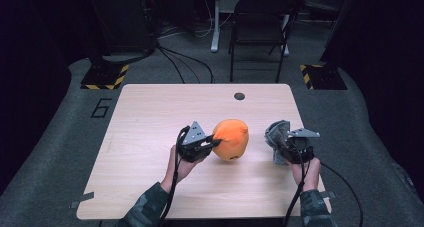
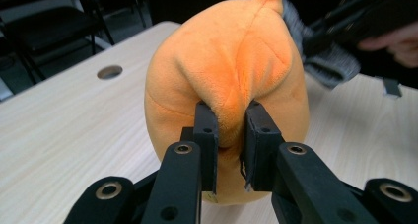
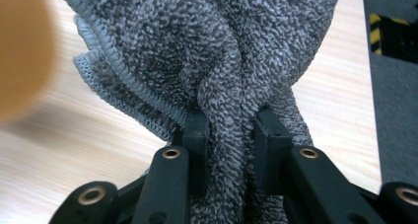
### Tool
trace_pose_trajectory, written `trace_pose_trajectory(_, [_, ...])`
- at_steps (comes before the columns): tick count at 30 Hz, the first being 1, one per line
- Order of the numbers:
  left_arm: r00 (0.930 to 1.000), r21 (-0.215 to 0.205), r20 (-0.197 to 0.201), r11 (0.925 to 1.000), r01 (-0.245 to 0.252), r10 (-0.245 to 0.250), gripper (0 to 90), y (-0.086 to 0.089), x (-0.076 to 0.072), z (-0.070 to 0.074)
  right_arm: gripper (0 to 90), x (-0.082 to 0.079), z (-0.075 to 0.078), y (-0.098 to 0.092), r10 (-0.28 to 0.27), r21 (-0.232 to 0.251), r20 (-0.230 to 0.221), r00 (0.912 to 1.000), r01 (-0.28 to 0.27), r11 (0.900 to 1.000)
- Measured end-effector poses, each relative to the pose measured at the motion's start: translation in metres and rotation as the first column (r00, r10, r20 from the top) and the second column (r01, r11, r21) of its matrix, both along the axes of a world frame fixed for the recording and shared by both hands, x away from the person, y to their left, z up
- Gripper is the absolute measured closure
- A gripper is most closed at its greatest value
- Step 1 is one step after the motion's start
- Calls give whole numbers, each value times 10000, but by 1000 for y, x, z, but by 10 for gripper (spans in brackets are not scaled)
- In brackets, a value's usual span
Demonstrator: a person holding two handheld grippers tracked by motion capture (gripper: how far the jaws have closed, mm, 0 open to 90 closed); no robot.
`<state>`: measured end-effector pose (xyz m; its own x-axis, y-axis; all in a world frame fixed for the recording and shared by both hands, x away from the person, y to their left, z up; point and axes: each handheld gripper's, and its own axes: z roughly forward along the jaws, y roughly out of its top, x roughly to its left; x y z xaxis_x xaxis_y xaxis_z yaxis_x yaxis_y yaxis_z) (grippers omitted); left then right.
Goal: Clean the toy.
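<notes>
An orange plush toy (image 1: 231, 139), rounded with a small tip on top, is held just above the wooden table (image 1: 150, 117) near its middle. My left gripper (image 1: 214, 142) is shut on a fold of its fabric; in the left gripper view the pads (image 2: 206, 123) pinch the orange plush toy (image 2: 231, 66). To the right, a grey terry cloth (image 1: 276, 134) is bunched up in my right gripper (image 1: 285, 146). The right gripper view has the grey cloth (image 3: 212, 51) squeezed between my right gripper (image 3: 230, 135) jaws, hanging in folds.
A round cable hole (image 1: 239, 96) sits near the table's far edge. A black folding chair (image 1: 260, 22) stands behind the table, with cables (image 1: 180, 62) on the grey floor. Yellow-black striped stand bases (image 1: 105, 77) flank the far corners.
</notes>
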<state>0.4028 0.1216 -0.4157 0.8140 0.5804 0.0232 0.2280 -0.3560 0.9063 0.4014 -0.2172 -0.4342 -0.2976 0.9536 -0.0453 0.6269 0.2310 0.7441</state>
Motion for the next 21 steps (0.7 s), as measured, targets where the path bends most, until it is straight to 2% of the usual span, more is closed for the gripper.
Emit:
trace_pose_trajectory(5, [9983,246,-585,9997,60,-46,782,-7,10,-18,713,-6,16,11,499,325,303,9983,-508,9982])
trace_pose_trajectory(8, [9976,483,-695,9988,65,-32,781,-11,14,-27,713,-11,26,19,785,522,478,9958,-810,9953])
trace_pose_trajectory(9, [9964,521,-844,9985,144,-100,781,-11,15,-28,713,-13,30,22,885,601,528,9947,-917,9940])
trace_pose_trajectory(10, [9964,432,-850,9990,68,-31,781,-13,15,-30,713,-15,33,27,1024,687,591,9930,-1064,9920])
trace_pose_trajectory(12, [9967,539,-810,9985,108,-64,781,-13,17,-29,713,-20,41,39,1340,714,741,9882,-1393,9877])
trace_pose_trajectory(14, [9969,440,-780,9990,41,-7,780,-15,16,-30,710,-26,49,56,1753,697,956,9799,-1822,9808])
trace_pose_trajectory(17, [9978,652,-633,9976,229,-187,781,-19,12,-29,705,-33,52,91,2426,202,997,9650,-2457,9691])
trace_pose_trajectory(18, [9981,697,-531,9970,337,-301,781,-20,11,-29,701,-34,49,107,2693,-240,954,9583,-2682,9631])
trace_pose_trajectory(19, [9985,725,-410,9966,395,-366,781,-22,9,-30,701,-36,46,118,2532,-605,940,9628,-2483,9668])
trace_pose_trajectory(20, [9985,871,-231,9949,512,-494,782,-23,7,-30,701,-36,41,130,2496,-1264,959,9636,-2370,9633])
trace_pose_trajectory(21, [9986,1048,-59,9931,524,-521,782,-25,5,-31,701,-34,35,137,2520,-1642,819,9642,-2364,9577])
